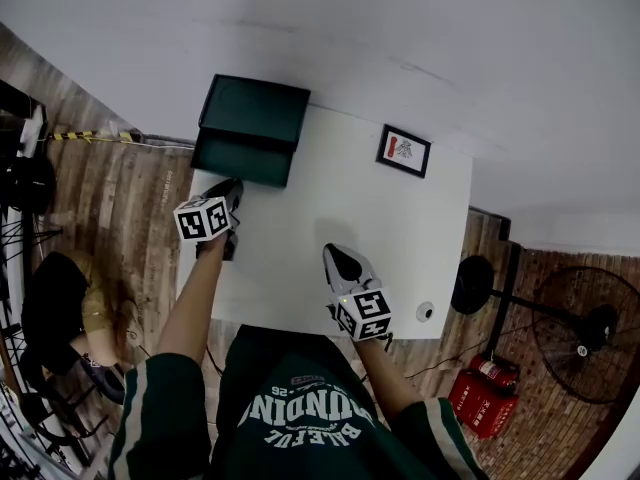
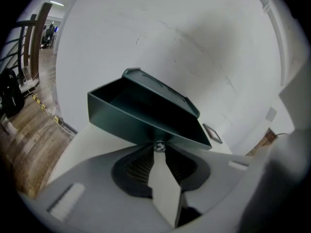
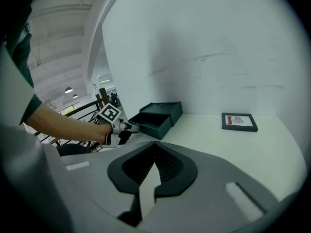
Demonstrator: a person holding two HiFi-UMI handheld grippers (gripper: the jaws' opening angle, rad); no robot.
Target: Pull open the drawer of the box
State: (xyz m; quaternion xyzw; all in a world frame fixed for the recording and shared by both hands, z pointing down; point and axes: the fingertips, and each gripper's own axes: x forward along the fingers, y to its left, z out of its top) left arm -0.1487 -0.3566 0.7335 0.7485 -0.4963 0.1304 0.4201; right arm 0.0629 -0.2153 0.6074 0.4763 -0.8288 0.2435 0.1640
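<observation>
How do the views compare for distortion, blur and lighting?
Head view: strong fisheye bend, table warped, evenly lit. Left gripper view: drawer and its knob sharp, right edge smeared, corners vignetted. Right gripper view: box and framed picture sharp, sleeve dark and blurred.

Upper left, box (image 1: 258,110) and drawer (image 1: 243,160) are dark green on a white table (image 1: 400,243). The picture frame (image 1: 403,151) is black, its mark red.

A plain white wall (image 1: 400,28) backs a white table (image 1: 400,238). Wooden plank floor (image 1: 120,208) lies either side (darker at right), where a black fan (image 1: 590,333) stands.
</observation>
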